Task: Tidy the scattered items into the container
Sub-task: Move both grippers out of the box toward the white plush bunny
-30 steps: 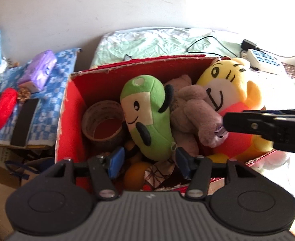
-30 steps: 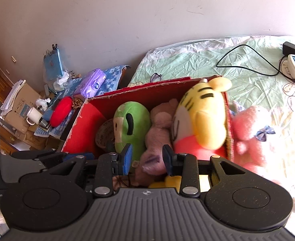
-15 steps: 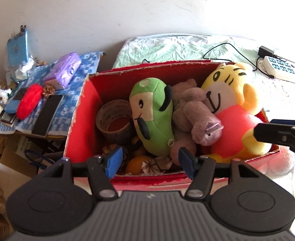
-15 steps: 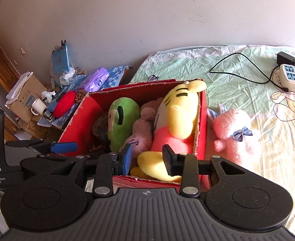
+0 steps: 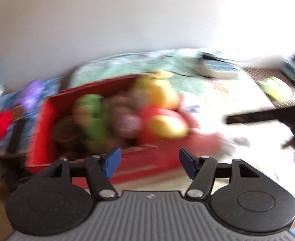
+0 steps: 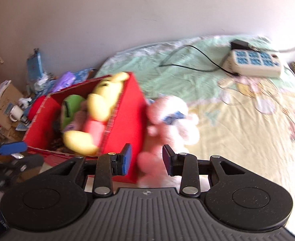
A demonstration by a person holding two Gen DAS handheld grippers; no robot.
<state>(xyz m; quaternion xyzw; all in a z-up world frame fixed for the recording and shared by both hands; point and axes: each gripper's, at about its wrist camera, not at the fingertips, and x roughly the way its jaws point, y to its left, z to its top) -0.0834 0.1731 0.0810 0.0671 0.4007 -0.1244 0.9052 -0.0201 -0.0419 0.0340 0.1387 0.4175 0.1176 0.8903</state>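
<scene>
With its jaws apart and holding nothing, the right gripper (image 6: 146, 161) lines up on the fluffy pink plush toy (image 6: 172, 118) lying on the bed just outside the red cardboard box (image 6: 125, 118), at its three o'clock, presumably to lift it in, while the empty left gripper (image 5: 148, 161) stands parted at the box's six o'clock.

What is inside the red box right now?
The red box holds a yellow tiger plush, a green plush and a brownish plush. Whatever lies beneath them is covered and blurred.
</scene>
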